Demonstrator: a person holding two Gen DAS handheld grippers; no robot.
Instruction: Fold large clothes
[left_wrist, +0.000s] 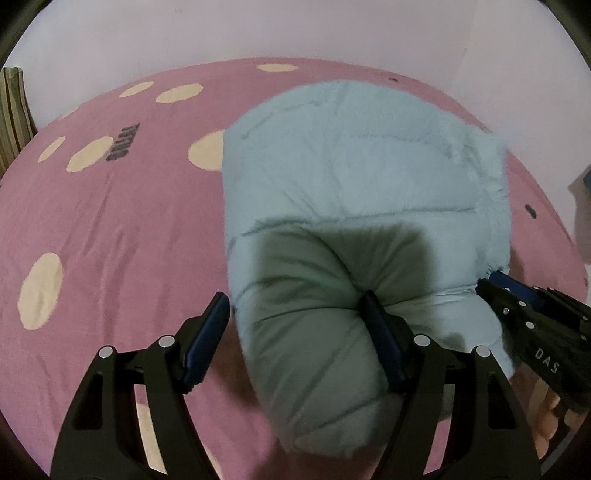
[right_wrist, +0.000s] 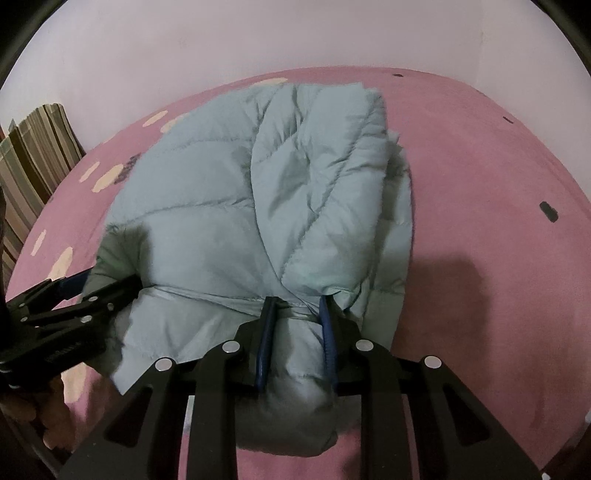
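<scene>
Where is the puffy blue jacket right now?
The jacket lies on the pink bed sheet, its near edge pinched in the right gripper.

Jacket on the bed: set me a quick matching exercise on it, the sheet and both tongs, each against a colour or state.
Things:
1. jacket
2. bedsheet
3. left tongs
4. right tongs

Colour or state:
A. pink with cream spots
B. pinched on a narrow bunch of fabric
C. light blue, quilted
D. spread wide, a thick fold between them

Pairs: 1-C, 2-A, 3-D, 4-B
</scene>
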